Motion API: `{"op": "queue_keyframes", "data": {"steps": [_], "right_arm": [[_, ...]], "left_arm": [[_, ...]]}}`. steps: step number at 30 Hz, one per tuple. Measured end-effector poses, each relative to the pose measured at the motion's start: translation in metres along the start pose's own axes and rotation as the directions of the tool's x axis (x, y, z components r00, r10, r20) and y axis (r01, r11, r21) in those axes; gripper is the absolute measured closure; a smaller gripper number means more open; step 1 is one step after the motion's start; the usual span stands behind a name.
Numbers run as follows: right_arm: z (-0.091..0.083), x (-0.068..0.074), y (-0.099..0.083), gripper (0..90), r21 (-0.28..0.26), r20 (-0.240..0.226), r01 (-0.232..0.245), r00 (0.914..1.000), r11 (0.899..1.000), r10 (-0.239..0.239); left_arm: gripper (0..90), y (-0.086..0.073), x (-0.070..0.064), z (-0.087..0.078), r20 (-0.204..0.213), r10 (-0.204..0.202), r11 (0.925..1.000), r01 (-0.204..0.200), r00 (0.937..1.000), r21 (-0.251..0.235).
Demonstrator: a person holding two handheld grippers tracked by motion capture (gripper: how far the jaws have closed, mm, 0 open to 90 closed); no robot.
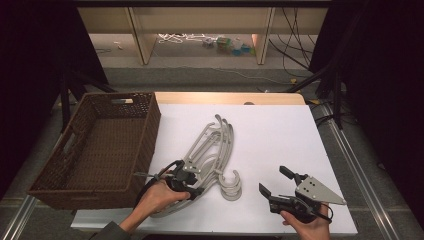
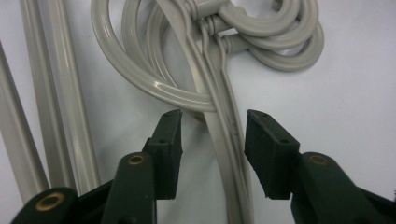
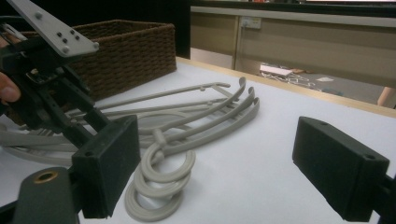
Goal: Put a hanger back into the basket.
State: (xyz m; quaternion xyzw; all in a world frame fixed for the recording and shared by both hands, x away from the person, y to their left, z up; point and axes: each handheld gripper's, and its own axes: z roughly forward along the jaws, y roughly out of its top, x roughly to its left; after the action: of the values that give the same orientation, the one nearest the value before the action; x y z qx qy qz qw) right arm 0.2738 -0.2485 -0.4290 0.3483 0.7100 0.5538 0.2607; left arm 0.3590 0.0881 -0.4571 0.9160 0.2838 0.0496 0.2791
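dim room, lit table, slight blur

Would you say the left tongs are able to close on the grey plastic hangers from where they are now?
Probably yes: the left tongs are open astride an arm of the grey plastic hangers, with nothing between.

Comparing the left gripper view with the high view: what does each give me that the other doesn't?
Left gripper view alone: the left gripper has its jaws open on either side of one hanger's shoulder bar, not yet touching it, just below the stacked hooks.

High view alone: the wicker basket at the table's left, the right gripper open and off to the right of the hangers, and the floor and shelving beyond.

Both: the pile of grey hangers lying on the white table.
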Motion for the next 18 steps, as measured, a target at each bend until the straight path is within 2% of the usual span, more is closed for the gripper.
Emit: {"op": "queue_keyframes", "data": {"steps": [2, 3, 4, 11, 15, 18], "right_arm": [[0.0003, 0.0001, -0.0003, 16.2, 0.001, -0.009, -0.003, 1.0000, 1.000, 0.003], [0.0003, 0.0002, -0.0002, 16.5, -0.001, -0.007, -0.001, 1.0000, 1.000, 0.001], [0.0004, 0.0004, 0.0000, 16.7, -0.001, -0.009, 0.000, 1.0000, 1.000, 0.000], [0.0005, -0.0001, -0.0002, 17.1, 0.000, 0.003, 0.006, 1.0000, 1.000, -0.006], [0.0009, -0.0005, -0.0001, 17.4, -0.006, -0.008, -0.002, 1.0000, 1.000, 0.002], [0.0002, -0.0008, 0.0001, 17.5, 0.000, 0.001, 0.003, 1.0000, 1.000, -0.003]], "left_arm": [[59.4, 0.0005, 0.0009, 0.0036, 0.011, -0.015, 0.9998, 0.015, 0.9998, 0.013], [60.8, 0.0008, 0.0009, 0.0047, 0.002, -0.009, 0.9998, 0.009, 1.0000, 0.018], [61.5, 0.0009, 0.0006, 0.0058, 0.009, -0.024, 0.9995, 0.024, 0.9997, 0.022], [74.8, 0.0020, -0.0003, 0.0035, 0.030, -0.026, 0.9996, 0.026, 0.9992, 0.009], [75.6, 0.0008, 0.0002, 0.0021, 0.036, -0.042, 0.9991, 0.042, 0.9985, 0.005], [76.1, 0.0005, 0.0023, -0.0023, 0.046, -0.055, 0.9985, 0.055, 0.9974, -0.004]]}}
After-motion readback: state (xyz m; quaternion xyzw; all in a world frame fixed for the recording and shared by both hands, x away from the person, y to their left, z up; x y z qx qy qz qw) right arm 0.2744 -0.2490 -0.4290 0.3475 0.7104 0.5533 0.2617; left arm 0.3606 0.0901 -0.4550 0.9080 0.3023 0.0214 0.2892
